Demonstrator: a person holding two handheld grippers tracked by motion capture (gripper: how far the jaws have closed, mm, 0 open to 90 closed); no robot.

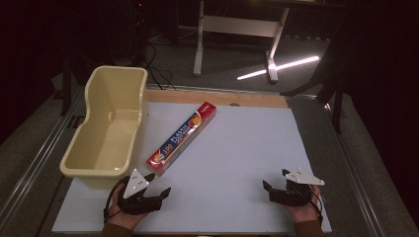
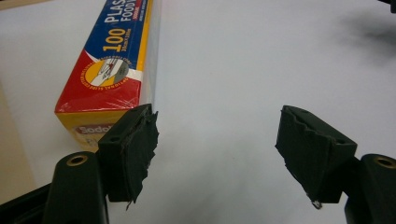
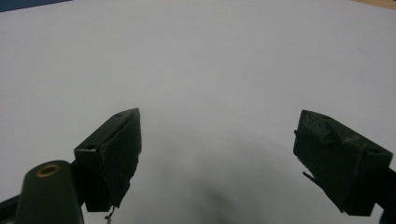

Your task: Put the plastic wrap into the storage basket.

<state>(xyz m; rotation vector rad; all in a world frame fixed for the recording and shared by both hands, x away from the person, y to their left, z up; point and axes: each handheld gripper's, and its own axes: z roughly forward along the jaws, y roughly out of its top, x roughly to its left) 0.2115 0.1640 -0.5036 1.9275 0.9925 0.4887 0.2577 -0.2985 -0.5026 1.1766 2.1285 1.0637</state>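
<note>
Left gripper (image 1: 157, 185): I see its jaws spread wide, empty, low at the near left of the white board (image 1: 237, 148), just short of the box's near end.
Right gripper (image 1: 271, 189): jaws wide apart, nothing between them, over bare board at the near right.
Plastic wrap box (image 1: 182, 138): lies flat, diagonal, beside the tub.
Beige tub (image 1: 86, 165): at the board's left edge.

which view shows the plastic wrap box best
The high view: the whole plastic wrap box lies diagonally on the white board beside the cream tub. The left gripper view gives a close look at its near end and label, just past one jaw. The right gripper view looks onto bare board.
</note>
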